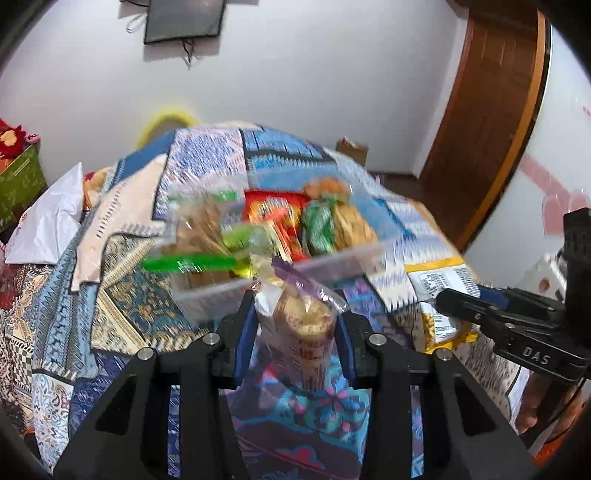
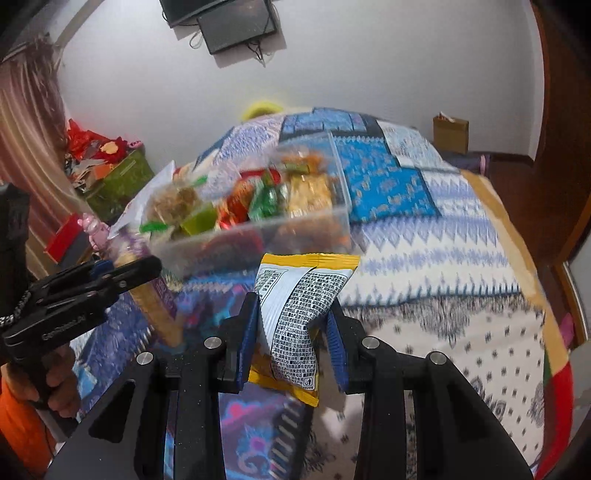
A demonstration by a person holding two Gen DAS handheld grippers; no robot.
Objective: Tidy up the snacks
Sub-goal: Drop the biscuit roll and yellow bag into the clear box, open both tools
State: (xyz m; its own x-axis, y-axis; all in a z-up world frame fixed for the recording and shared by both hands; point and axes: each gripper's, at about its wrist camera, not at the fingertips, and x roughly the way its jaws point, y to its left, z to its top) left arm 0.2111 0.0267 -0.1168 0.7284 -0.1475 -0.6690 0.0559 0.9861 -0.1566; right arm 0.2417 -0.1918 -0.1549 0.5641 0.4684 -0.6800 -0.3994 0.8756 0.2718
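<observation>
Our left gripper (image 1: 295, 325) raised, jaws clamped on a clear cookie packet (image 1: 303, 317), our right gripper (image 2: 291, 325) level beside it, jaws clamped on a yellow-edged snack packet (image 2: 299, 310).

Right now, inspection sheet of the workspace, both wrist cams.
Surface: patchwork bedspread, patterned.
Job's things: clear plastic bin on the bed, full of wrapped snacks.
Clutter: white bag at the bed's left edge.
Grippers: left tool shut on purple-topped cookie pack; right tool shut on yellow-edged snack packet.
Cables: wires under the wall screen.
Surroundings: white wall, wooden door, green box, cardboard box.
</observation>
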